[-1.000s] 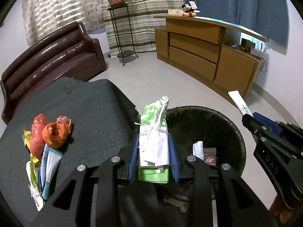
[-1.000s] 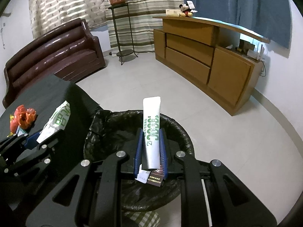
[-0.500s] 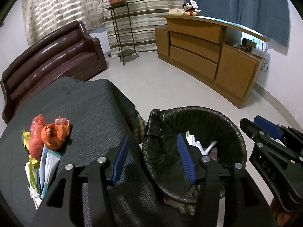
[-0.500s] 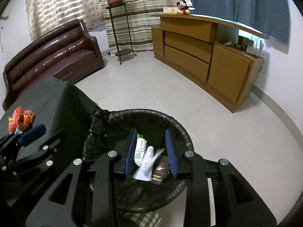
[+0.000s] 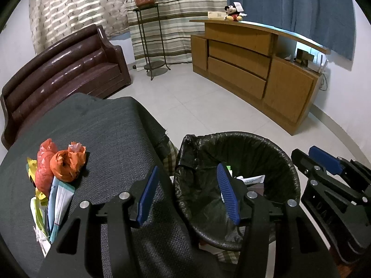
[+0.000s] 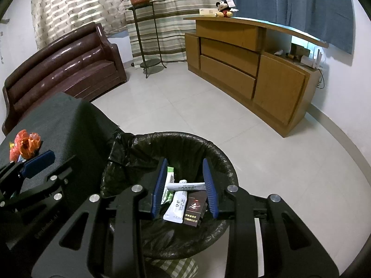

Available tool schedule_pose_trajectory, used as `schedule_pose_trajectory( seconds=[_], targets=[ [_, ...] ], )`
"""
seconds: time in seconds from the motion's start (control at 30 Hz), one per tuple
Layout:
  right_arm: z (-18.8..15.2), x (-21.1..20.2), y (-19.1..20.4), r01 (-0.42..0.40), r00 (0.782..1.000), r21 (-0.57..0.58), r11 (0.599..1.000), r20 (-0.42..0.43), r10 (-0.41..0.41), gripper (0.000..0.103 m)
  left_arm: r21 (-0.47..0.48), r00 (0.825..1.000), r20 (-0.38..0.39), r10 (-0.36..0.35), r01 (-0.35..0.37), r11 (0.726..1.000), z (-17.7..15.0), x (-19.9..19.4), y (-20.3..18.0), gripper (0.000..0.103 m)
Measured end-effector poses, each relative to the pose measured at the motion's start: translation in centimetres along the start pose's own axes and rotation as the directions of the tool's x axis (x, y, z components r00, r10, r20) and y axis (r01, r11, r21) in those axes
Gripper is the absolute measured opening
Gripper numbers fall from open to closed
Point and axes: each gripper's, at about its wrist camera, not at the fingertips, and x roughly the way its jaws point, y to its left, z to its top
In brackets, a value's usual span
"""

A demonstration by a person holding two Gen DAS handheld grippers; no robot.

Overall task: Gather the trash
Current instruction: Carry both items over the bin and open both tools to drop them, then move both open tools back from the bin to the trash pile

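Right wrist view: right gripper (image 6: 184, 186) and left gripper (image 5: 187, 197), both now open and empty, have dropped their packets into the bin (image 6: 222, 159); orange bags (image 5: 67, 165) at nine o'clock remain.

We look steeply down from each claw-mounted camera, close above the bin (image 5: 236, 180) (image 6: 176, 157); both views share it and the sofa (image 5: 62, 69) beyond.

Your right gripper (image 6: 185, 186) hides part of the bin (image 6: 222, 159) floor. The wrapper pile (image 5: 55, 199) beside the bin runs behind your left gripper (image 5: 187, 194); print unreadable.
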Motion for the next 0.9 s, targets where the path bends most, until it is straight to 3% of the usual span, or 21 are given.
schedule_pose_trajectory(
  seconds=[0.13, 0.57, 0.9],
  targets=[
    [-0.2, -0.2, 0.3, 0.005, 1.0, -0.003, 1.0, 0.001, -0.005, 0.041, -0.003, 1.0, 0.0, -0.004, 0.004, 1.0, 0.1, -0.1, -0.2, 0.052],
    [-0.4, -0.7, 1.9, 0.003, 1.0, -0.022, 1.0, -0.001, -0.003, 0.042, -0.019, 1.0, 0.012, 0.008, -0.007, 1.0, -0.1, -1.3, 1.2, 0.056],
    [-0.5, -1.8, 6.4, -0.067, 0.998, -0.103, 0.992, -0.006, 0.066, 0.042, -0.074, 0.998, 0.02, 0.063, -0.061, 0.995, -1.8, -4.2, 5.9, 0.056]
  ],
)
